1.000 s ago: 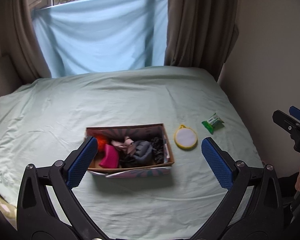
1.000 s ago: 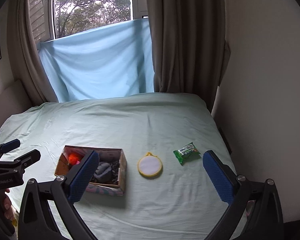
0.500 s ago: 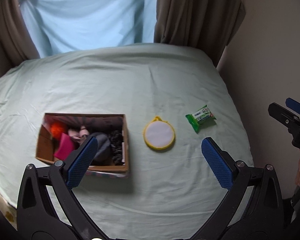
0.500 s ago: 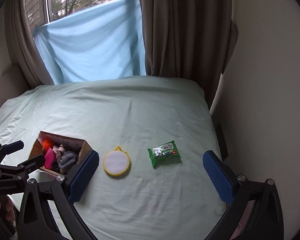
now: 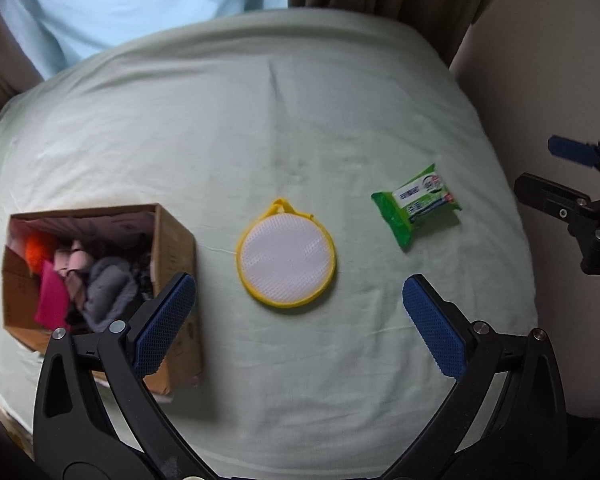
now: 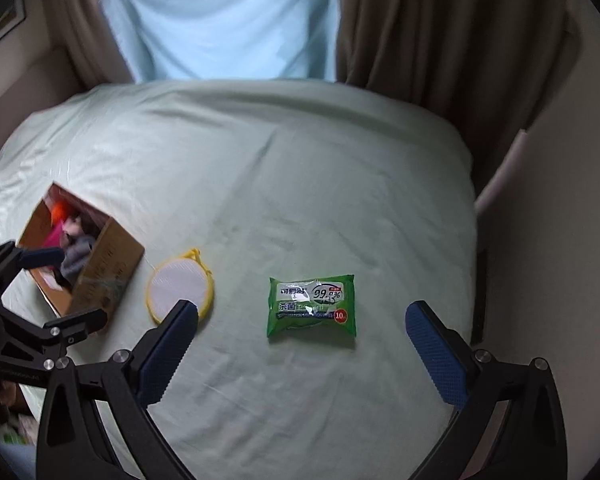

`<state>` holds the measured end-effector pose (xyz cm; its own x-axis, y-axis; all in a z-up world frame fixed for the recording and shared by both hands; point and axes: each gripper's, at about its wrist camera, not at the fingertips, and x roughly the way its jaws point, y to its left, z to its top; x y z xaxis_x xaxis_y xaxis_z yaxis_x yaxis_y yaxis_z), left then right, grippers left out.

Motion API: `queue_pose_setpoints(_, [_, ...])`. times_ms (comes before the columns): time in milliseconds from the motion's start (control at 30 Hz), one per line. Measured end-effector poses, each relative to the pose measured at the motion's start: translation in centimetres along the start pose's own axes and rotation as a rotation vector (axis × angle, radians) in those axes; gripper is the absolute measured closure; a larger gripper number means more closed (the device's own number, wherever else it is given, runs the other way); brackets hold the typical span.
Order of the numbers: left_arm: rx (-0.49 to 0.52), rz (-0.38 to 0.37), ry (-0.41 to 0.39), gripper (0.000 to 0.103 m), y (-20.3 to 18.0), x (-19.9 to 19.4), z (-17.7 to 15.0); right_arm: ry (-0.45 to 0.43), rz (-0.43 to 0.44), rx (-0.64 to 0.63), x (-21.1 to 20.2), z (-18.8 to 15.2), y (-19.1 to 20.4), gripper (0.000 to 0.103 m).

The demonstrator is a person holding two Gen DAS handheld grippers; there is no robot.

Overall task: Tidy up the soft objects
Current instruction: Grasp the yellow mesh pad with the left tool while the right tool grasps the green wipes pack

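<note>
Two grippers: both are seen above a bed (image 5: 220, 128) covered with a pale green sheet; nothing is held by either.
Left gripper (image 5: 298, 314): blue-padded fingers are spread wide and held over the sheet, with the round pad framed between them.
Right gripper (image 6: 300, 342): fingers are likewise spread wide, with the wipes packet framed between them; the packet is not touched.
Cross-views: the right gripper is seen at the right edge of the left wrist view (image 5: 556, 174); the left gripper is seen at the left edge of the right wrist view (image 6: 60, 288), in front of the box.
Cardboard box (image 5: 176, 240): placed open on the left part of the bed; soft items are packed inside, among them an orange piece (image 5: 38, 246), a magenta cloth (image 5: 52, 306), a pink piece (image 5: 74, 260) and a grey cloth (image 5: 108, 292). Other items inside are too blurred to be named.
Round pad (image 5: 286, 262): white mesh face, yellow rim and loop; laid flat on the sheet just beside the box, to its right, not touching it.
Wipes packet (image 6: 312, 306): green, printed label, laid flat on the sheet to the right of the round pad, apart from it.
Background: a light blue cloth (image 6: 228, 20) is hung at the head of the bed between brown curtains (image 6: 440, 32); a plain wall (image 5: 540, 60) is noted on the right.
Image quality: slight motion blur is recorded in both views.
</note>
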<state>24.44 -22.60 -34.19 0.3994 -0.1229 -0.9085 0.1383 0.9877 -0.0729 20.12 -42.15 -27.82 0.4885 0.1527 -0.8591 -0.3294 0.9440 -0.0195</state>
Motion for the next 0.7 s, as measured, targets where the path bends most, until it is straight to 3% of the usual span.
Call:
queue_pose_setpoints(100, [-0.004,0.002,0.049,0.000,-0.1,3.9,0.5,0.047,0.055,-0.115,3.5,0.5,-0.5,0.000])
queue_pose_setpoints(300, [0.033,0.021,0.110,0.000,-0.3,9.7,1.0,0.142,0.096,-0.482,10.1,0.2,1.1,0.000])
queue_pose_setpoints(700, [0.094,0.030,0.210,0.003,0.1,17.7,0.2,0.335,0.133,-0.944,18.8,-2.8,2.9,0.001])
